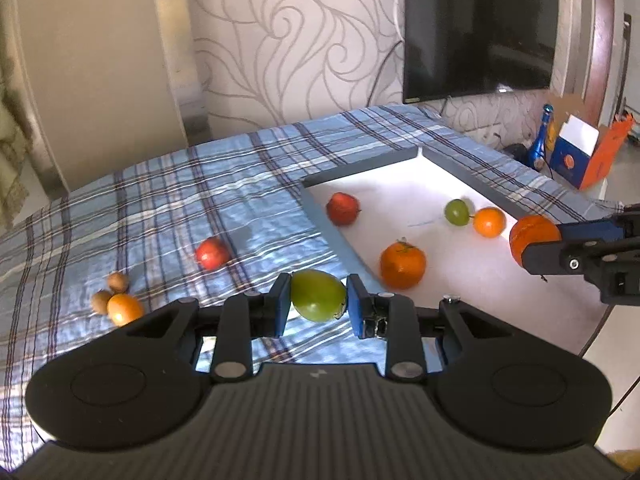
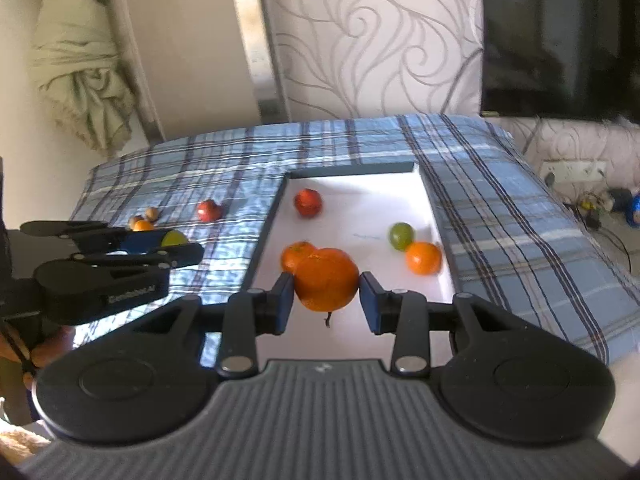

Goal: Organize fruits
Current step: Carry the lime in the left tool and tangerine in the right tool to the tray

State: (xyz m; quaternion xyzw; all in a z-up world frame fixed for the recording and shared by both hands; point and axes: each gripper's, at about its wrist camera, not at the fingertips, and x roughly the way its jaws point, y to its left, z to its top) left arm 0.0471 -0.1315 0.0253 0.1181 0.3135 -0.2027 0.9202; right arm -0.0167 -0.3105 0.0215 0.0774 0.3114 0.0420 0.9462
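Note:
My left gripper (image 1: 319, 298) is shut on a green fruit (image 1: 318, 295), held above the plaid cloth near the tray's left wall. My right gripper (image 2: 326, 292) is shut on an orange (image 2: 326, 280) over the near end of the white tray (image 2: 360, 204). In the tray lie a red fruit (image 2: 308, 202), a green fruit (image 2: 401, 235) and two oranges (image 2: 423, 258) (image 2: 294, 254). On the cloth to the left lie a red fruit (image 1: 212, 253), a small orange (image 1: 125, 308) and two brown fruits (image 1: 118, 282).
The blue plaid cloth (image 1: 180, 200) covers the whole tabletop. A patterned wall and a dark television (image 1: 480, 28) stand behind. A blue bottle (image 1: 541, 140) and an orange-and-blue box (image 1: 580, 152) sit on the floor at the right. A tied curtain (image 2: 80, 68) hangs at the left.

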